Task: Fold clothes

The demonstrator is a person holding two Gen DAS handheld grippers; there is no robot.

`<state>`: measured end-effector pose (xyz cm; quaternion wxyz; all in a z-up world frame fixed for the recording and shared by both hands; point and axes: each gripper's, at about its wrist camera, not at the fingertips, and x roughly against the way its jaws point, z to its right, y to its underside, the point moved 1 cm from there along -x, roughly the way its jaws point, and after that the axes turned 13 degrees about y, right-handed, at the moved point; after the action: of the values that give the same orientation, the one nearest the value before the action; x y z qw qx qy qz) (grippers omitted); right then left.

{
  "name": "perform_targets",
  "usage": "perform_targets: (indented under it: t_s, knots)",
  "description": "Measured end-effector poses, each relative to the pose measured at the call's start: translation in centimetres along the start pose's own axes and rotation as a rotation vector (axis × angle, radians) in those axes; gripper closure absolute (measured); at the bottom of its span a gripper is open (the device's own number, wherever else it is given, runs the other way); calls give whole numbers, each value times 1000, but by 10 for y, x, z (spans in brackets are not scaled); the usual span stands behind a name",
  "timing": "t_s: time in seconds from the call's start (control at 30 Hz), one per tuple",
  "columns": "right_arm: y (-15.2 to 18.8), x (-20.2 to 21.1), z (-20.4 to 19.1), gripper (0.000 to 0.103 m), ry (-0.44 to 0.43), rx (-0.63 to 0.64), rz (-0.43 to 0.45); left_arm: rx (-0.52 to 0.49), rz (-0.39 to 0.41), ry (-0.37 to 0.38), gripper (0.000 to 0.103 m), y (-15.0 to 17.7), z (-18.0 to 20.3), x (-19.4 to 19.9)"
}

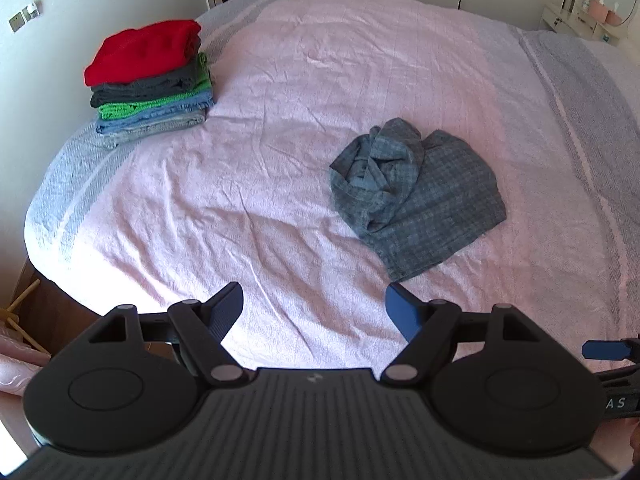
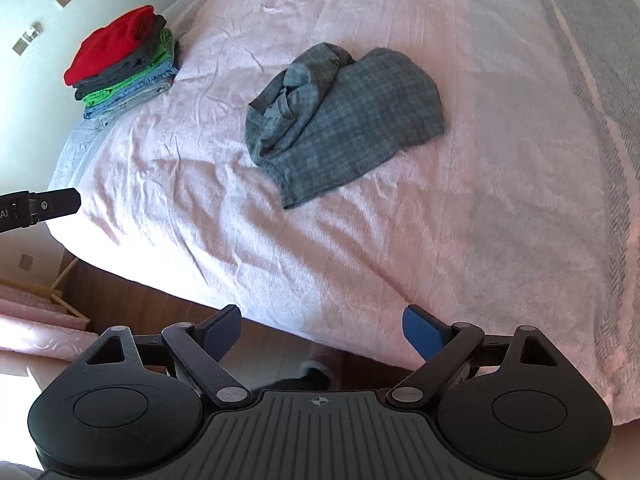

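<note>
On the bed [image 1: 280, 80] lies a crumpled checked shirt [image 1: 416, 196]; both the left gripper [image 1: 316, 306] and right gripper [image 2: 320, 330] gape empty.

Sunlit pink bedspread [image 1: 320, 80] covers the bed; wooden floor [image 2: 132, 304] beneath.

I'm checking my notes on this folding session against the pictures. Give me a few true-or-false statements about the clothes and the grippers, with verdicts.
1. A red garment tops the folded stack. True.
2. The checked blue garment is neatly folded. False: it lies crumpled on the bed.
3. The left gripper is open and empty. True.
4. The right gripper grips the checked garment. False: it is open, apart from it.
5. The crumpled garment touches the stack. False: bare bedspread lies between them.
</note>
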<state>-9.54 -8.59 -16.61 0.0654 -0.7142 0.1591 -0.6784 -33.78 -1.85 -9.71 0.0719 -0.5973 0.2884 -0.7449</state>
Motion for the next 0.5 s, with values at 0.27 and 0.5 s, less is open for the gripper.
perform_targets:
  t_s: [0.27, 0.5]
  knots:
    - [-28, 1, 2, 13, 52, -14, 39, -27, 36, 35, 28, -30, -6, -11]
    - [-70, -19, -19, 13, 90, -79, 37, -87, 35, 78, 28, -77, -31, -38]
